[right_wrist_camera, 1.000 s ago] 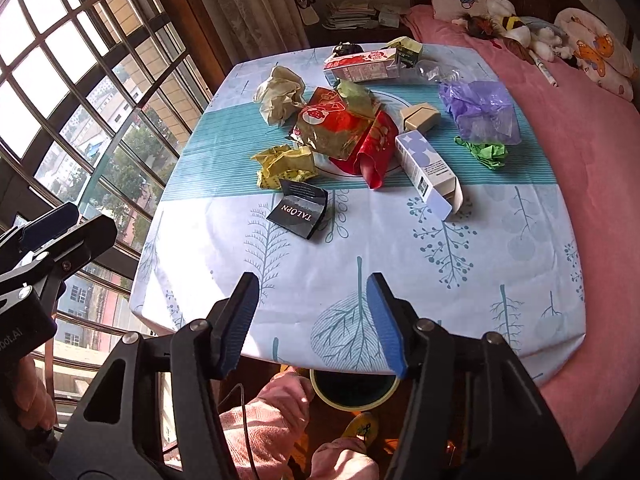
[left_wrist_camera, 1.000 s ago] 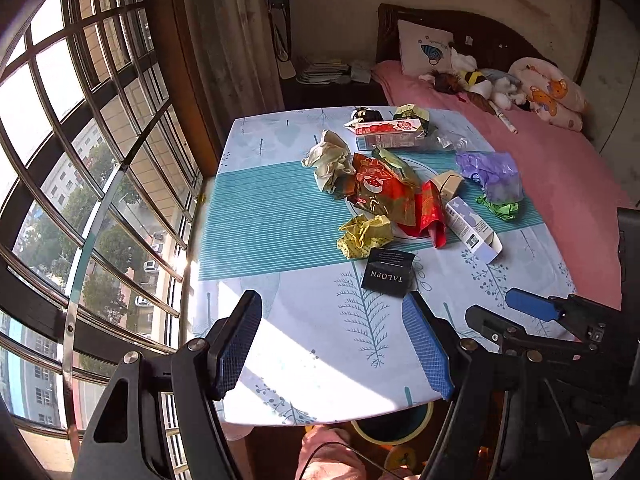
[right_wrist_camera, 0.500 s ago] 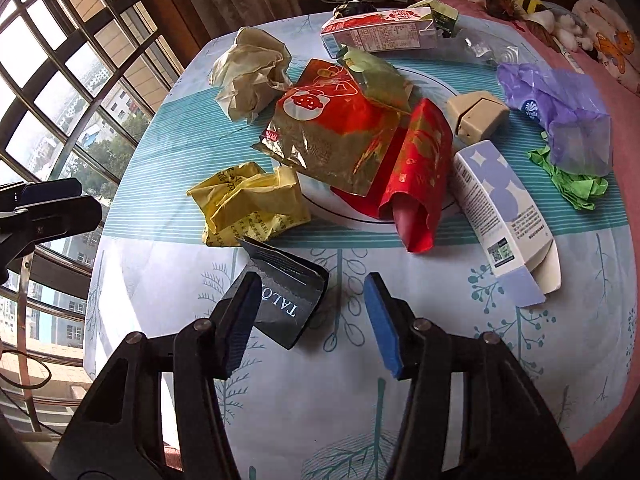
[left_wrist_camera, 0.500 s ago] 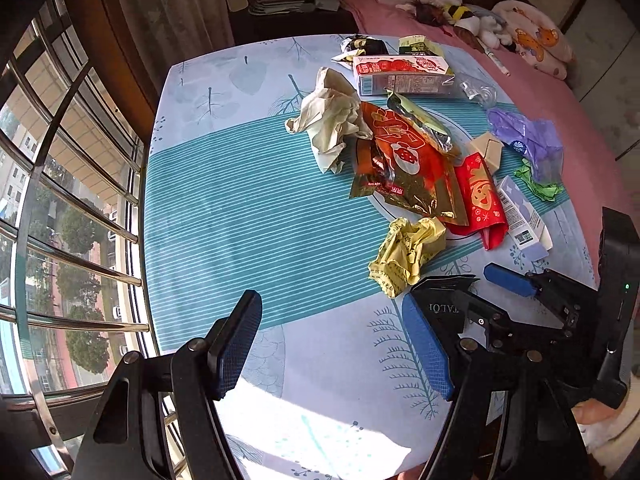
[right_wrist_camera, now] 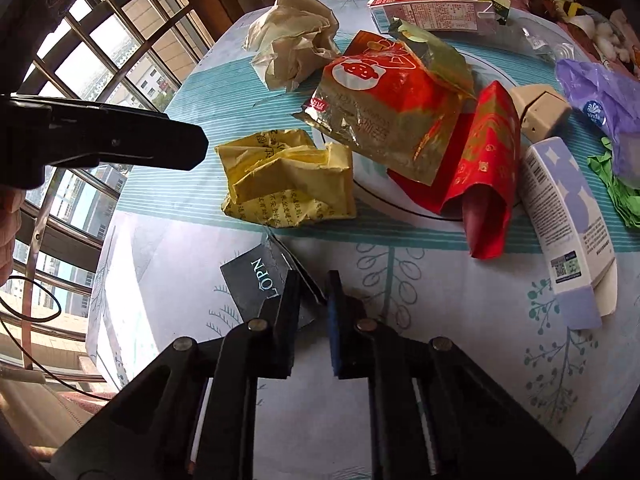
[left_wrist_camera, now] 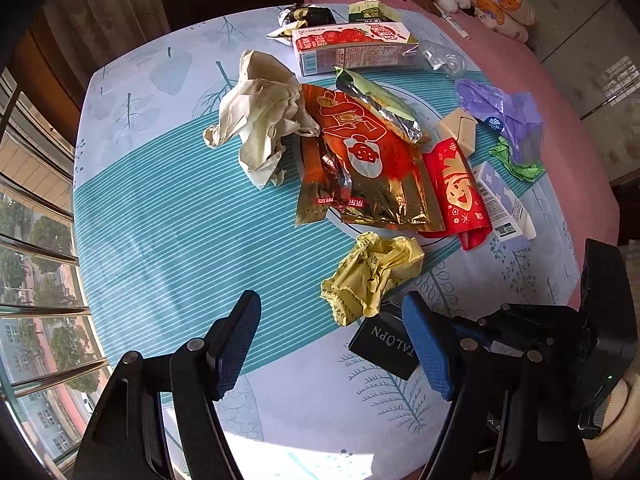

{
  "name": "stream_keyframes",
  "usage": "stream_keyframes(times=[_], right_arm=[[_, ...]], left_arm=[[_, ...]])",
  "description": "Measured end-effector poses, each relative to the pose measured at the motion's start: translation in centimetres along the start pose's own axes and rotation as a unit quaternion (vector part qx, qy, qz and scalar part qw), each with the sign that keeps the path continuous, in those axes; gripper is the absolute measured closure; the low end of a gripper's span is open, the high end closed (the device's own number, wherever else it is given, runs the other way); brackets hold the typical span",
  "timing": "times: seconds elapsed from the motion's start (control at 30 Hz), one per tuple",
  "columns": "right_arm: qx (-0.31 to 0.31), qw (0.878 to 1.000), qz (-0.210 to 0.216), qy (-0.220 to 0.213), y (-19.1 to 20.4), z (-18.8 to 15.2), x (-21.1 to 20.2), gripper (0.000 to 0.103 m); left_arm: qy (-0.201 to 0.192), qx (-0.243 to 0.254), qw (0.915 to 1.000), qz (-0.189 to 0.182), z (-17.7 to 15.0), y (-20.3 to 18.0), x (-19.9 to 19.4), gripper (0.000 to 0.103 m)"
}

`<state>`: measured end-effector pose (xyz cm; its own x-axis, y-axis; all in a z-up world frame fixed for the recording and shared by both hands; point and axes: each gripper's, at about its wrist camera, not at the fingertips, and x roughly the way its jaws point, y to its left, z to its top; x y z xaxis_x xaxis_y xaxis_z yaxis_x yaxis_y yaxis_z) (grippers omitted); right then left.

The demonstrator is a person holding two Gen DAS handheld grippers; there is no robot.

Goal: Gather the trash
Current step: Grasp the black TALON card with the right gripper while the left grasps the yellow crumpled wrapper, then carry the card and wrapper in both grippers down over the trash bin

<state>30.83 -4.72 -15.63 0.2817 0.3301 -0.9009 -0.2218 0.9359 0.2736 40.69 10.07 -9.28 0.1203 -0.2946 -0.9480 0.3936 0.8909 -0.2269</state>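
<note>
Trash lies across the table (left_wrist_camera: 160, 208): a black packet (right_wrist_camera: 250, 280), a crumpled yellow wrapper (right_wrist_camera: 288, 184), a red-and-gold snack bag (right_wrist_camera: 384, 108), a red envelope (right_wrist_camera: 484, 172) and a lilac-and-white box (right_wrist_camera: 564, 216). My right gripper (right_wrist_camera: 314, 278) points down at the table's near edge. Its jaws are closing, with the raised edge of the black packet pinched between the pads. My left gripper (left_wrist_camera: 330, 298) hangs open just above the yellow wrapper (left_wrist_camera: 372, 272) with nothing between its fingers. Its right finger covers part of the black packet (left_wrist_camera: 384, 344).
Farther back lie crumpled cream paper (left_wrist_camera: 260, 120), a red milk carton (left_wrist_camera: 352, 50), a purple plastic bag (left_wrist_camera: 504, 116), green paper (left_wrist_camera: 516, 160) and a small beige box (left_wrist_camera: 460, 128). A pink bed (left_wrist_camera: 540, 72) borders the table on the right, barred windows (left_wrist_camera: 32, 280) on the left.
Both grippers have sunk and moved in over the table's near part. The right jaws went from wide apart to closed around the black packet. The left jaws have kept their width.
</note>
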Motion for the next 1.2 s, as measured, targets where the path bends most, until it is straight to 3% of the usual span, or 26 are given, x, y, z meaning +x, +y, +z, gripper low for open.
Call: stream_keyframes(times=[0.3, 0.53, 0.6, 0.7, 0.83, 1.2], right_arm=[[0.075, 0.997, -0.024, -0.015, -0.7, -3.2, -5.1, 0.102], [0.137, 0.988, -0.066, -0.021, -2.6, -6.0, -8.6, 0.102], [0.15, 0.986, -0.076, -0.025, -2.9, -6.6, -9.5, 0.102], [0.162, 0.983, -0.086, -0.032, -3.0, -7.0, -10.3, 0.102], [0.168, 0.981, -0.092, -0.037, -2.9, -7.3, -11.5, 0.102], [0.111, 0.989, -0.086, -0.038, -1.9, -6.2, -13.9, 0.103]], left_arm=[[0.034, 0.028, 0.9989, -0.017, 1.4, -2.0, 3.0, 0.029], [0.05, 0.075, 0.9959, -0.005, 2.3, -5.3, 5.6, 0.029], [0.055, 0.09, 0.9944, 0.004, 2.4, -5.9, 6.5, 0.033], [0.071, 0.111, 0.9911, 0.02, 2.2, -6.6, 7.8, 0.049], [0.062, 0.11, 0.9917, 0.024, 1.6, -6.5, 8.2, 0.08], [0.008, 0.072, 0.9971, 0.024, -3.2, -6.6, 4.0, 0.085]])
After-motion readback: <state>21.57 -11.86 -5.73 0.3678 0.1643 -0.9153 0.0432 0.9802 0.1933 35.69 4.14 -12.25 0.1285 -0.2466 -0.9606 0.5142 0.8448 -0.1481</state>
